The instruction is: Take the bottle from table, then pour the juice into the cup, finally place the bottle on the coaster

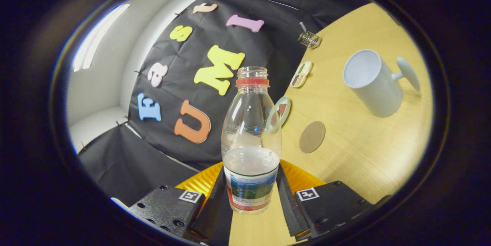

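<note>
My claw (251,196) pinches a capless bottle (251,138), both fingers on its labelled base. Beyond on the table (360,154): a round coaster (312,136) and white cup (374,81).

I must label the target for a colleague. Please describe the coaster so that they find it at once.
On the wooden table, look beyond the gripper shut on the bottle, toward the white mug. The coaster is the plain flat brown disc; the nearby small pieces are patterned.

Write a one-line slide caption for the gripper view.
Gripper holds the open bottle tilted above the table, cup beyond.
</note>
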Available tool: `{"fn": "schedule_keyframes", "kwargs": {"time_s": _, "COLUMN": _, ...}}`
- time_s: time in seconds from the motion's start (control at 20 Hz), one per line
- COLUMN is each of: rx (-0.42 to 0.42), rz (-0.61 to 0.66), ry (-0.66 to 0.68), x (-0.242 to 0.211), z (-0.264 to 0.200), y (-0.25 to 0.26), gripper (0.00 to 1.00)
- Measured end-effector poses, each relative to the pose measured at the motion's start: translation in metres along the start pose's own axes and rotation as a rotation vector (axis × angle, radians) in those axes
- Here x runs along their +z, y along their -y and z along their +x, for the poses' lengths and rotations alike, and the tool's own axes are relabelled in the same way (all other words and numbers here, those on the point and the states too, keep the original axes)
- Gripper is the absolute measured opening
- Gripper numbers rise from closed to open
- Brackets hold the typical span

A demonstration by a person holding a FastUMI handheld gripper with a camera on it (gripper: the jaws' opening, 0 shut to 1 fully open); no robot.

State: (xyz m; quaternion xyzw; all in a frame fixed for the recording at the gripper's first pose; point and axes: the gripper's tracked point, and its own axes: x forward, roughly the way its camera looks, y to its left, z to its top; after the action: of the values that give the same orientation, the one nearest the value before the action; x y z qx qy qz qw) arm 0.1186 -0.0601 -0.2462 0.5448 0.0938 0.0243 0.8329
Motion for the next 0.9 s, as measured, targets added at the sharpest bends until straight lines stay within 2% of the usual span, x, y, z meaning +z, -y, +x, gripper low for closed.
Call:
{"fn": "schedule_keyframes", "kwargs": {"time_s": 0.3, "rx": 0.003, "rz": 0.176, "ry": 0.026, "x": 0.01, "z": 0.002, "y": 0.004, "gripper": 0.75}}
{"fn": "schedule_keyframes", "kwargs": {"time_s": 0.65, "rx": -0.013, "rz": 0.327, "ry": 0.054, "x": 0.019, "z": 0.006, "y": 0.01, "gripper": 0.74}}
{"fn": "schedule_keyframes", "kwargs": {"time_s": 0.9, "rx": 0.01, "rz": 0.432, "ry": 0.083, "x": 0.026, "z": 0.006, "y": 0.011, "gripper": 0.74}}
